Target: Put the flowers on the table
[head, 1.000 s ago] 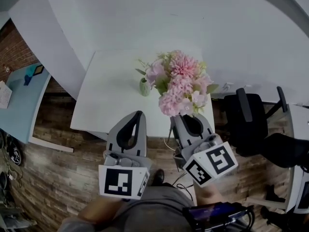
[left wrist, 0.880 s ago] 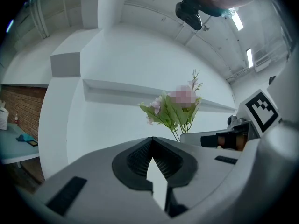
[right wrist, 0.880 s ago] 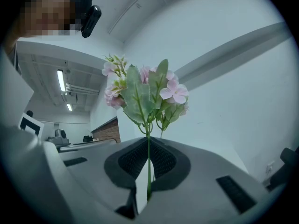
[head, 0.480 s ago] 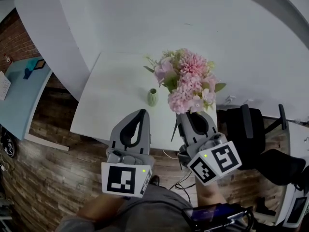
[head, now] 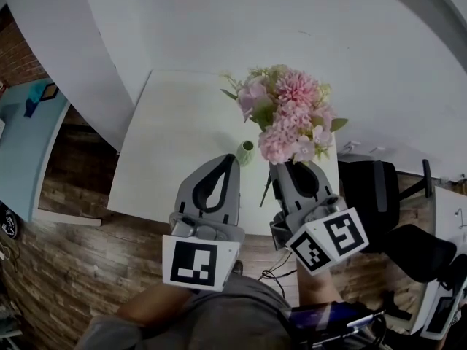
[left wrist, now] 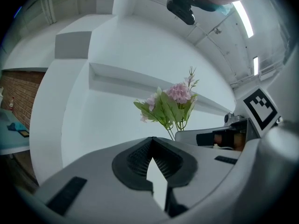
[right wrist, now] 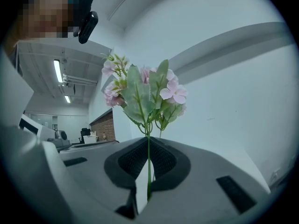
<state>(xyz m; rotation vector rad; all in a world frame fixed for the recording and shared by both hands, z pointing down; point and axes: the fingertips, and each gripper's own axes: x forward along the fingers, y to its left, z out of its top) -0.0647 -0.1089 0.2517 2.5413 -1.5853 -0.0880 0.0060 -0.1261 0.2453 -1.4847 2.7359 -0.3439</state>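
Both grippers have advanced over the white table [head: 164, 144]. At frame centre, the right gripper [head: 292, 166] clamps the pink bouquet [head: 287, 115] upright by its stem, right of the green vase [head: 246, 152]. The left gripper [head: 230, 159] is closed and empty.

A small green vase [head: 246, 152] stands upright. A black office chair [head: 373, 195] sits at the right on the wood-plank floor [head: 66, 268]. A brick wall [left wrist: 18, 90] shows at far left.
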